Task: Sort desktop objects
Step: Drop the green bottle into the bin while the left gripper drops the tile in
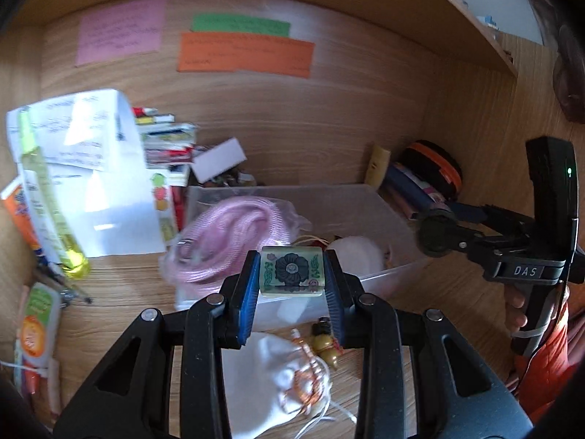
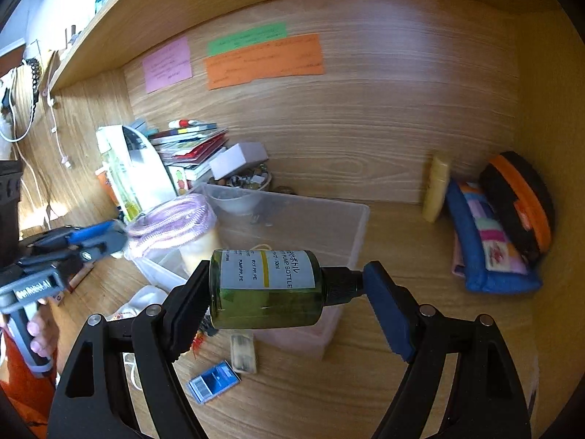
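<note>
tile (image 1: 291, 270) clamped in left gripper (image 1: 292, 274), above bin (image 1: 384, 274).

The writing on the pink note (image 1: 120, 33), the green note (image 1: 241, 23) and the orange note (image 1: 245, 55) at the top of the left wrist view is too blurred to read. At the left edge of that frame, a yellow-capped tube (image 1: 49, 197) and the printed sheets (image 1: 84, 168) behind it are smeared by blur. The clear plastic bin (image 1: 365, 205) has its front wall hidden behind the gripper fingers (image 1: 248, 292). In the right wrist view, the green bottle (image 2: 263, 289) covers the bin's near corner, and its label reads only in part. At the lower left, the person's hand (image 2: 40, 333) is cut by the frame edge.
</note>
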Available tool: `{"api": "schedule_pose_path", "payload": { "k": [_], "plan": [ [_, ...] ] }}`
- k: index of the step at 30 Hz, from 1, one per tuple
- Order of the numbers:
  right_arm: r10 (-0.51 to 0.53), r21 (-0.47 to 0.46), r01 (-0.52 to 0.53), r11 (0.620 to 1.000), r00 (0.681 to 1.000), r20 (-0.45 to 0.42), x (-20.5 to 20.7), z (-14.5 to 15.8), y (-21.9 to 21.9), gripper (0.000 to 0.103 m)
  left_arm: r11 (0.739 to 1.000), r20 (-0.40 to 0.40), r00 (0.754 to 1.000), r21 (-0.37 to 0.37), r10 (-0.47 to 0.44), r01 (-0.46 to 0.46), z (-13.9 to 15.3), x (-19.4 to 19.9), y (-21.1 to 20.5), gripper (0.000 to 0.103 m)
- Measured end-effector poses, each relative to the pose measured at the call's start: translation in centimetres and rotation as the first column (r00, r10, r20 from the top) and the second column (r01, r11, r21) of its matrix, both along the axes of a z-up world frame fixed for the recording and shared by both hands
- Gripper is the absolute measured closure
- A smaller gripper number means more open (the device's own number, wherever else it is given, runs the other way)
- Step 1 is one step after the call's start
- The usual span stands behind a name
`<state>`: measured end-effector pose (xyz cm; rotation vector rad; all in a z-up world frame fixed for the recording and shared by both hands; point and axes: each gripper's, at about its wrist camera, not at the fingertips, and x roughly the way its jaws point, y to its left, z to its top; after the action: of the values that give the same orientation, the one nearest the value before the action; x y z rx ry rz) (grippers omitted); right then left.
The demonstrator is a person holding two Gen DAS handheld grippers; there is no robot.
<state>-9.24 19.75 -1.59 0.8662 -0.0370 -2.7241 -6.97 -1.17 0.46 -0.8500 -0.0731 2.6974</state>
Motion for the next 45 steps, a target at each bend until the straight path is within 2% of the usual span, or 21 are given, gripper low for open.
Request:
{"api": "schedule_pose_path", "payload": {
  "k": [3,9,14,16,23,30,36,45],
  "plan": [
    [0.043,0.035,-0.043,0.998,0.999,0.005,-1.0,-0.2,-1.5,0.023,1.000,0.019,1.000,-0.015,-0.025,0.025,-0.7,-1.0,1.0,0.070],
    [0.097,0.135,-0.099,0.986,0.995,0.025,-2.8,-1.0,-4.4,0.023,0.993,0.051,0.997,-0.105,-0.055,0.061,-2.3,-2.6,2.7,0.070],
    [0.124,0.191,-0.128,0.973,0.992,0.034,-3.9,-1.3,-5.9,0.023,0.993,0.049,0.997,-0.096,-0.068,0.072,-2.8,-3.2,2.6,0.070],
    [0.127,0.201,-0.132,0.971,0.991,0.033,-4.5,-1.3,-6.2,0.023,0.994,0.061,0.994,-0.068,-0.086,0.091,-2.9,-3.3,2.2,0.070],
    [0.147,0.184,-0.154,0.971,0.988,0.049,-6.3,-2.2,-7.2,0.023,0.992,0.046,0.996,-0.099,-0.076,0.080,-3.1,-3.1,2.6,0.069],
    [0.148,0.104,-0.154,0.982,0.987,0.065,-7.3,-2.7,-6.4,0.023,0.991,0.044,0.996,-0.112,-0.075,0.079,-3.4,-3.2,2.7,0.068],
    [0.156,0.089,-0.167,0.982,0.980,0.121,-8.0,-4.0,-6.4,0.024,0.992,0.047,0.996,-0.101,-0.075,0.080,-3.4,-3.4,2.5,0.068],
    [0.133,0.046,-0.138,0.989,0.986,0.100,-7.6,-2.7,-4.8,0.024,0.993,0.044,0.997,-0.101,-0.064,0.068,-3.5,-3.4,2.7,0.068]
  ]
}}
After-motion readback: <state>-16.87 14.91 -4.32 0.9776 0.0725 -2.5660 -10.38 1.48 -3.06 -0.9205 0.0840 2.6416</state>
